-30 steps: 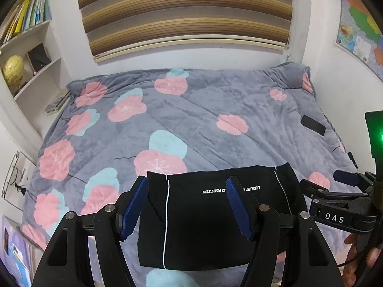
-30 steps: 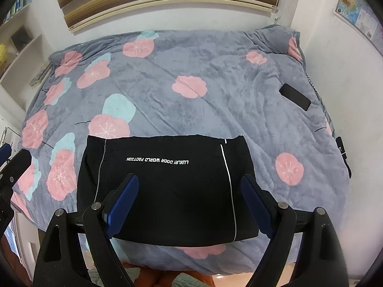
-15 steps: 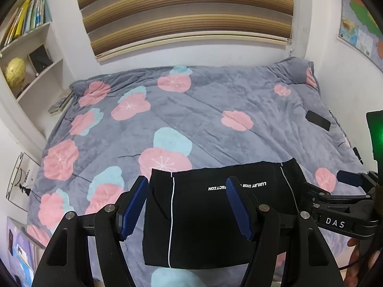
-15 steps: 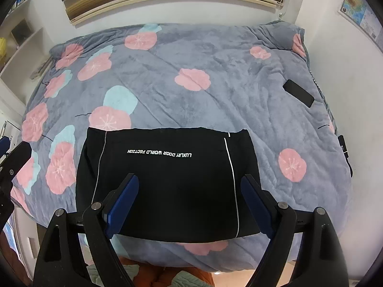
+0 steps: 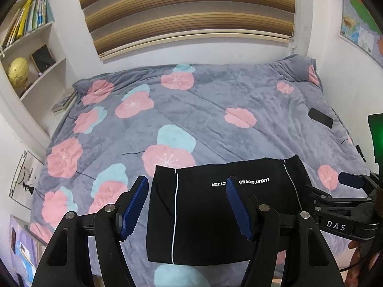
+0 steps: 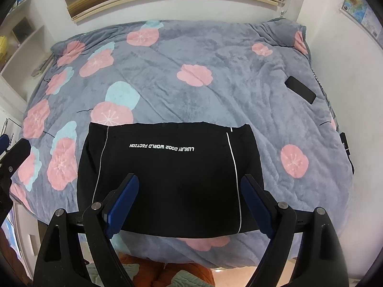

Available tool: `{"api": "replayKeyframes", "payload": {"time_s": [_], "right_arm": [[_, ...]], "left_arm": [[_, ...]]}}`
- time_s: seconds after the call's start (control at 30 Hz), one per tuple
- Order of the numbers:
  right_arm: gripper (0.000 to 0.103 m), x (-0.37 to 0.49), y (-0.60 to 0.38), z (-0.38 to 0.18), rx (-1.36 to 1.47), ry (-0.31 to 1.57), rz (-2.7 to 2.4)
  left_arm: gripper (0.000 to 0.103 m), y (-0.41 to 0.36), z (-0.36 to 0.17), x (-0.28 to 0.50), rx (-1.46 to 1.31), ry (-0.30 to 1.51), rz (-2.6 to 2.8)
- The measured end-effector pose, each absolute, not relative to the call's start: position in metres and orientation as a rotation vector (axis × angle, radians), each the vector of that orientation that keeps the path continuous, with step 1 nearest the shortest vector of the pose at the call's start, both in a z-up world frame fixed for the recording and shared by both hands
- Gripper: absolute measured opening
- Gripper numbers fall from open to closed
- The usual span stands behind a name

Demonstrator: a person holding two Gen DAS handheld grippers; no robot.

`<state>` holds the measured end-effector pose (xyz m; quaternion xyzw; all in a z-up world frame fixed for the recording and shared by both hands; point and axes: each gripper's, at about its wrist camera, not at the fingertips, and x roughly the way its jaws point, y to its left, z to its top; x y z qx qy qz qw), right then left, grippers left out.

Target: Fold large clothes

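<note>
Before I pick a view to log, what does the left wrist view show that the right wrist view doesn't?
Left wrist only: a golden globe and books on the shelf, and the right gripper at the frame's right. Right wrist only: the garment's full printed line and orange fabric below the bed edge. Both: the folded black garment, the flowered blanket, a dark phone.

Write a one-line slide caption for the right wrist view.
Open right tool hovers over a folded black garment lying flat on a floral blanket, phone near its far right edge.
</note>
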<state>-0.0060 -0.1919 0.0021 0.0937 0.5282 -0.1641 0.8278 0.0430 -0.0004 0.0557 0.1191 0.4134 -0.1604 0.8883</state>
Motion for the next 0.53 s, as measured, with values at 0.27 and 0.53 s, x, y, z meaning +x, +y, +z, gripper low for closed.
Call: {"api": "replayKeyframes", "payload": {"time_s": [0.27,0.53], "right_arm": [[0.088,-0.013,-0.196,0.000,0.210,1.132,-0.346],[0.088,-0.020,-0.196,-0.008,0.217,1.161,-0.333]], "left_arm": [[0.069,0.002,0.054,0.041,0.260,0.878,-0.312],[0.069,0.001,0.055,0.034,0.291,0.866,-0.301]]}}
